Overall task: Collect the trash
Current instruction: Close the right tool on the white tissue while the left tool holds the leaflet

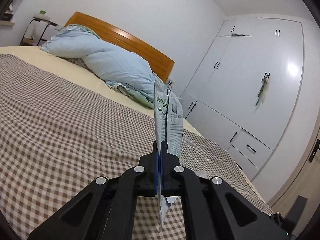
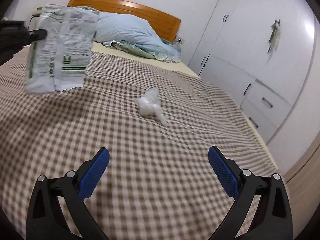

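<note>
Bed (image 2: pixel 180 140) under a brown checked cover fills both views, a white wardrobe (image 2: pixel 250 50) standing along its right side and a blue quilt (image 2: pixel 130 32) heaped by the far headboard. Left tongs (image 1: pixel 160 150) grip an empty printed wrapper (image 1: pixel 170 120) upright, above the bed. Right tongs (image 2: pixel 159 160) gape wide, nothing between them and the crumpled white bag (image 2: pixel 150 104) lying mid-bed.

The bed cover (image 2: pixel 140 160) has a check pattern in brown and white, and the sheet (image 1: pixel 60 64) under it is cream. The quilt (image 1: pixel 112 60) is pale blue. The headboard (image 1: pixel 140 46) is orange-brown wood. The wrapper (image 2: pixel 60 46) is white with green bands and dark print. The crumpled plastic (image 2: pixel 150 104) is white. The fingers (image 2: pixel 94 176) are black with blue pads. The wardrobe (image 1: pixel 260 80) is white with black handles.
</note>
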A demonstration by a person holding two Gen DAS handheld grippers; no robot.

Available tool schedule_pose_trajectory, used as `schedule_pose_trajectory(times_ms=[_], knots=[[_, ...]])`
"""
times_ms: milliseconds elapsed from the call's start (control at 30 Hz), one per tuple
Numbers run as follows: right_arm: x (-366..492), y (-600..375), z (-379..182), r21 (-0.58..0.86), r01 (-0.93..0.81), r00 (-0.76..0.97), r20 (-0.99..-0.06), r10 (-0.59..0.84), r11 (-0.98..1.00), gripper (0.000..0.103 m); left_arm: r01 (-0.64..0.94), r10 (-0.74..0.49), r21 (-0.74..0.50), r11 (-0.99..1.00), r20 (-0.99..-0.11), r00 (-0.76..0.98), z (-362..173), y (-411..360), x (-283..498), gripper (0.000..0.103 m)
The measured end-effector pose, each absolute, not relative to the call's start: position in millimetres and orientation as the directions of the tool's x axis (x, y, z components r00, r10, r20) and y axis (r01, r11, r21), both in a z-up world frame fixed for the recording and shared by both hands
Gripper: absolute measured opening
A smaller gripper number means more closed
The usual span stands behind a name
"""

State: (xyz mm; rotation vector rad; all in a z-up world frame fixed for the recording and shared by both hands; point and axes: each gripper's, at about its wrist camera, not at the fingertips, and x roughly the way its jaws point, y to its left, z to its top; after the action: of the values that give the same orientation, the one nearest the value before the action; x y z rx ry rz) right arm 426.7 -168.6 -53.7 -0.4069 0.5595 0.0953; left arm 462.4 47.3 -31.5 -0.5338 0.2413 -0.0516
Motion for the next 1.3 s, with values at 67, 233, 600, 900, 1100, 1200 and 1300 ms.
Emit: schedule_pose_trajectory(times_ms=[67, 233, 600, 900, 1100, 1200, 1300], knots=[[437.9, -164.2, -53.0, -0.343, -0.193, 0.849, -0.527, -0.019, 0.919, 0.095, -0.022, -0.098, -0.503, 0.864, -0.212, 0.972, -32.5, 48.2, 464.9, 0.0], [468.7, -155.7, -51.5, -0.331, -0.175, 0.85, -0.527, -0.028, 0.927, 0.095, -0.049, -0.068, -0.483, 0.874, -0.222, 0.973, -35.5, 48.6, 472.7, 0.0], [518.2, -136.5, -66.4, -0.446, -0.164, 0.845, -0.524, -0.108, 0.88, 0.095, -0.13, -0.02, -0.526, 0.84, -0.269, 0.963, -46.8, 65.7, 483.5, 0.0], [549.5, -121.4, -80.1, -0.534, -0.198, 0.848, -0.514, -0.129, 0.822, 0.095, -0.148, -0.018, -0.523, 0.839, -0.299, 0.954, -51.3, 64.7, 489.1, 0.0], [577.1, -130.0, -88.4, -0.462, -0.254, 0.775, -0.623, -0.107, 0.85, 0.047, -0.144, -0.021, -0.521, 0.841, -0.297, 0.955, -51.3, 63.3, 488.4, 0.0], [575.6, -127.2, -88.6, -0.425, -0.323, 0.763, -0.645, -0.033, 0.845, 0.027, -0.142, -0.021, -0.515, 0.845, -0.296, 0.955, -51.2, 61.3, 488.6, 0.0], [566.5, -123.7, -84.7, -0.433, -0.328, 0.79, -0.613, -0.008, 0.839, 0.024, -0.14, -0.023, -0.517, 0.845, -0.297, 0.955, -51.5, 60.8, 488.5, 0.0]])
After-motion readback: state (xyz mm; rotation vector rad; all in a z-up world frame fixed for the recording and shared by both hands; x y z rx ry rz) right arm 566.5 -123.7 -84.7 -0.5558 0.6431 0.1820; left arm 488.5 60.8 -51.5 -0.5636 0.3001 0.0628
